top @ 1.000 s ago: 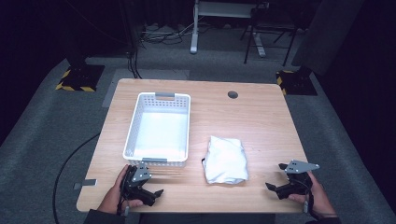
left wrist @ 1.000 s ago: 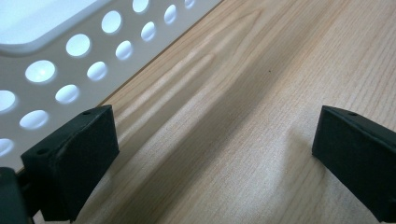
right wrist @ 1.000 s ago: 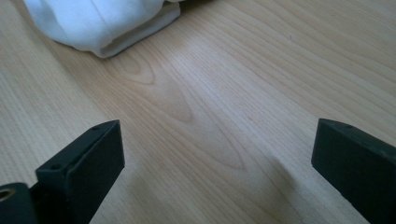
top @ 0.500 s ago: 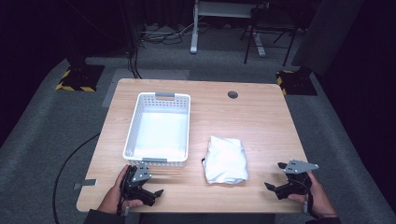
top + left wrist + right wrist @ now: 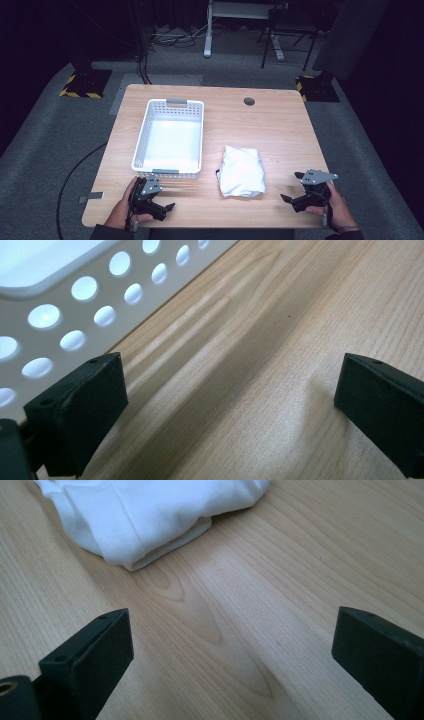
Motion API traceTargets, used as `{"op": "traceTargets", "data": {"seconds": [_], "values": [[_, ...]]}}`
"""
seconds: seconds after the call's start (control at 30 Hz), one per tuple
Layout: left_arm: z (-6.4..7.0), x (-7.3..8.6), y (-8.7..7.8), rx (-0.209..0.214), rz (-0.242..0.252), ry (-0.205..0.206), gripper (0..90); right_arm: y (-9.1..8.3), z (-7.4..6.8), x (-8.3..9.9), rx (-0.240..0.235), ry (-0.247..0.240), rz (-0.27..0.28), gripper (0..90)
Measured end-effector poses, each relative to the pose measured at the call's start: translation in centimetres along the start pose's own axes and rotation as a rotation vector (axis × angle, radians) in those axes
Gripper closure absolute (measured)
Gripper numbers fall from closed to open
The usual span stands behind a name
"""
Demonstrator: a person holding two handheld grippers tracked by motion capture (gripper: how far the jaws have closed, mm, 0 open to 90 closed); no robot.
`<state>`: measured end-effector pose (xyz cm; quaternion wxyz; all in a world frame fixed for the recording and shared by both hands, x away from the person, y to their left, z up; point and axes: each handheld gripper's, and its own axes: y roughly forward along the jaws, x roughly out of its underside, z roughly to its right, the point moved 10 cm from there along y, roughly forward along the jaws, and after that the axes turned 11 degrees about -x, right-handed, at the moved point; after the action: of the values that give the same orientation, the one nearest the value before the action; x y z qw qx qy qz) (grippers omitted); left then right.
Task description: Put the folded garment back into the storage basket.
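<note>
A folded white cloth [image 5: 243,171] lies on the wooden table [image 5: 270,125], right of a white perforated basket [image 5: 171,136]. My left gripper [image 5: 165,207] rests at the table's front edge, just in front of the basket, held by a hand. It is open, with bare wood between its jaws; the basket wall [image 5: 75,295] is close on the left in the left gripper view. My right gripper [image 5: 292,187] sits at the front right, open and pointing toward the cloth [image 5: 145,515], which lies a short way ahead of its jaws.
The basket holds nothing. A round cable hole [image 5: 249,101] is in the table near its far edge. Dark floor, cables and stand legs [image 5: 207,30] lie beyond the table. A black cable [image 5: 75,175] trails on the floor at the left.
</note>
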<state>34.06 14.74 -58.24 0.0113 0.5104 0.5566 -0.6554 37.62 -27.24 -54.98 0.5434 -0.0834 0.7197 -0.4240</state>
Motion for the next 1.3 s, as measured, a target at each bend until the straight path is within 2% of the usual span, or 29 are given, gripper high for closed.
{"op": "traceTargets", "data": {"seconds": [0.77,1.3], "values": [[0.0,0.0,0.0,0.000,0.000,0.000,0.4,0.7,-0.8,-2.5,-0.007,-0.086,-0.016,3.4],[0.0,0.0,0.0,0.000,0.000,0.000,0.4,1.1,-1.2,-3.9,-0.013,-0.118,-0.016,3.3]]}}
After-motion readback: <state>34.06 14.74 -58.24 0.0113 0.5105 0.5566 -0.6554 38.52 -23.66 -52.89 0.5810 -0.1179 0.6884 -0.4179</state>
